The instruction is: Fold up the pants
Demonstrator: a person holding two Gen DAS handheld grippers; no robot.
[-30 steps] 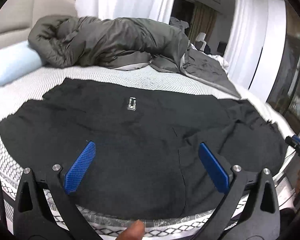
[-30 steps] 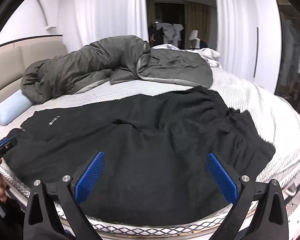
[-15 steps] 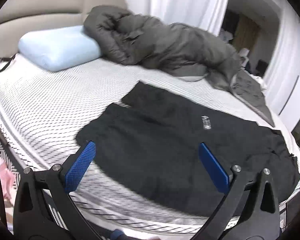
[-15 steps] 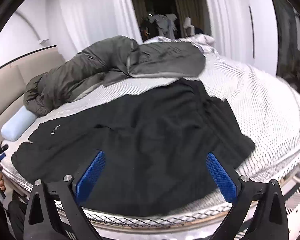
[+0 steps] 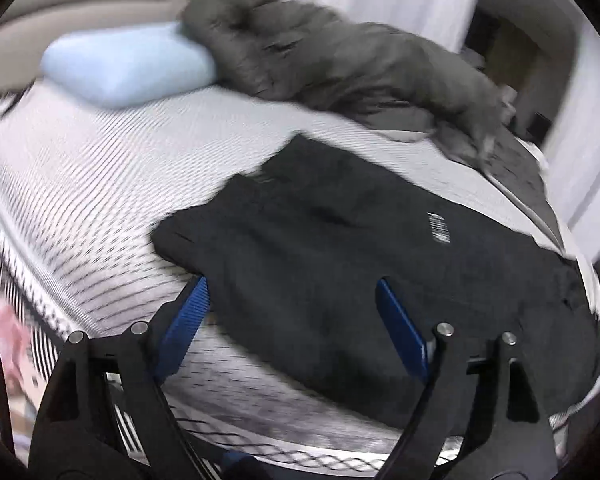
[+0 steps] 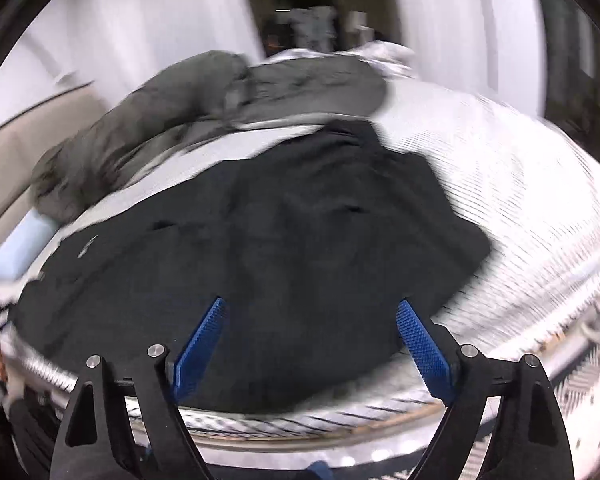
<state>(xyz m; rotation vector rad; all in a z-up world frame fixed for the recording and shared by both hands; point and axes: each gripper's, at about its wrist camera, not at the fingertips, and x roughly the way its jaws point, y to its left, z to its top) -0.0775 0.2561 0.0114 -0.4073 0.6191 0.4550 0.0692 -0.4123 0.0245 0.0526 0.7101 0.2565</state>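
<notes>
While both claws hang wide open and empty at the near edge of the white quilted mattress (image 5: 80,184), the left gripper (image 5: 292,312) faces one end of the flat black fabric pants (image 5: 340,264) and the right gripper (image 6: 312,336) the other, so this looks like the approach before a first fold. Next, each should pinch an end edge; the crumpled grey duvet (image 5: 340,64) lies beyond.
</notes>
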